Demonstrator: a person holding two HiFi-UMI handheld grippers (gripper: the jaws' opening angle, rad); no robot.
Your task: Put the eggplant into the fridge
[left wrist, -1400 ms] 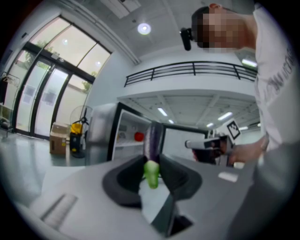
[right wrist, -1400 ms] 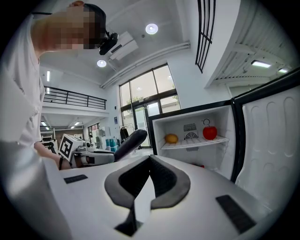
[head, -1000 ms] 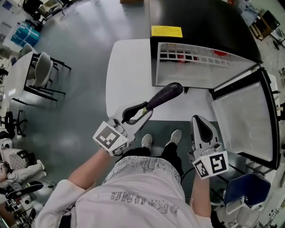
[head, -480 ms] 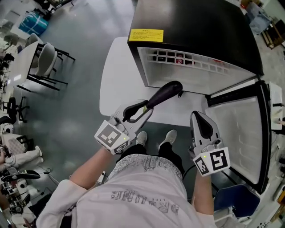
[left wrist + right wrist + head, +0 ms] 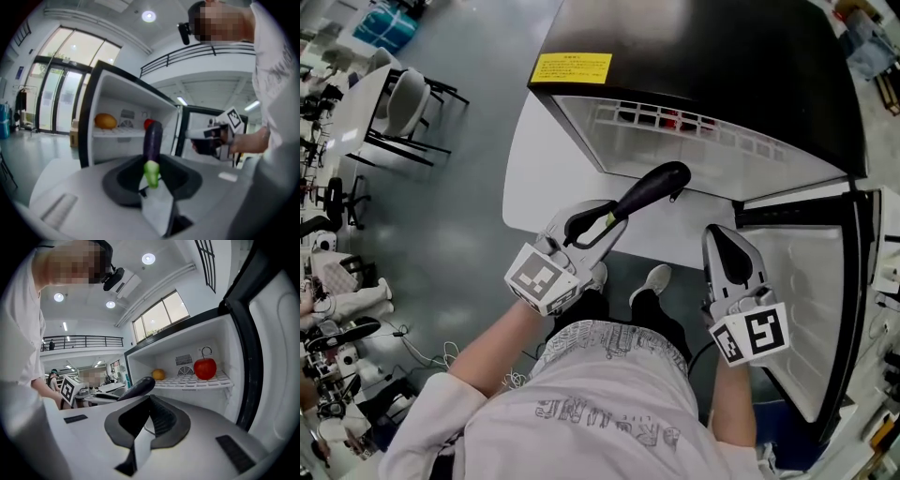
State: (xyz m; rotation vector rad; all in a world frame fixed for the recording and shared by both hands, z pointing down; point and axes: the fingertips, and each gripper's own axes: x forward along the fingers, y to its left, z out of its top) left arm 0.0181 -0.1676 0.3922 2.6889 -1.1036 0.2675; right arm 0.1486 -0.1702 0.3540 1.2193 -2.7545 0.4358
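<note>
The eggplant (image 5: 649, 190) sticks out beyond the fingers of the left gripper (image 5: 602, 223), which clench its green stem end, its tip just short of the open fridge (image 5: 703, 56). I'd feed it in level onto the shelf (image 5: 117, 133) before loosening. The right gripper (image 5: 724, 251) hangs alongside, fingers closed on nothing.

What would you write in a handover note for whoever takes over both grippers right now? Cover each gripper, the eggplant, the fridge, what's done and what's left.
Left gripper: jaws shut on the eggplant at its green stem end, tip pointing at the fridge.
Right gripper: jaws together, empty.
Done: fridge door open, eggplant picked up.
Left: set the eggplant on the shelf near the apple, release, probably close the door.
</note>
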